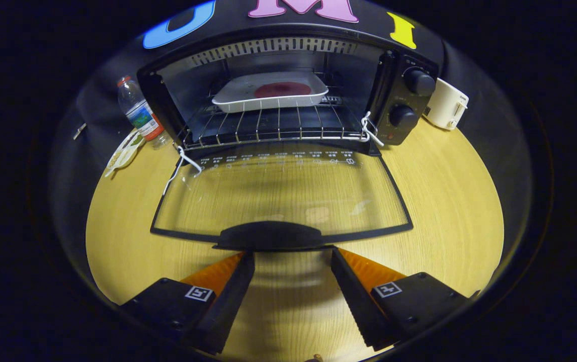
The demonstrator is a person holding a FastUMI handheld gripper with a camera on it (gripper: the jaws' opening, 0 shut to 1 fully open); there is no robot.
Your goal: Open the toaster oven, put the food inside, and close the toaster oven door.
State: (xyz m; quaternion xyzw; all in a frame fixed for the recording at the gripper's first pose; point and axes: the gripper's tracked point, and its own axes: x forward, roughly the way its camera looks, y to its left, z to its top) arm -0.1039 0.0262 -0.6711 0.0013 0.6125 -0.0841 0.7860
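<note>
The black toaster oven (404, 95) stands at the back of the wooden table with its glass door (280, 193) folded down flat toward me. Inside, on the wire rack (273, 125), rests a white rectangular dish (238, 98) holding a dark red round piece of food (282, 89). The door's black handle (270, 235) lies just ahead of my fingertips. My gripper (292, 256) is open, its two fingers spread to either side of the handle's near edge, with nothing between them.
A plastic water bottle (140, 113) stands left of the oven, with a flat packet (125, 151) lying in front of it. A white appliance (446, 104) sits to the oven's right. Bare wooden tabletop (449, 201) spreads on both sides of the door.
</note>
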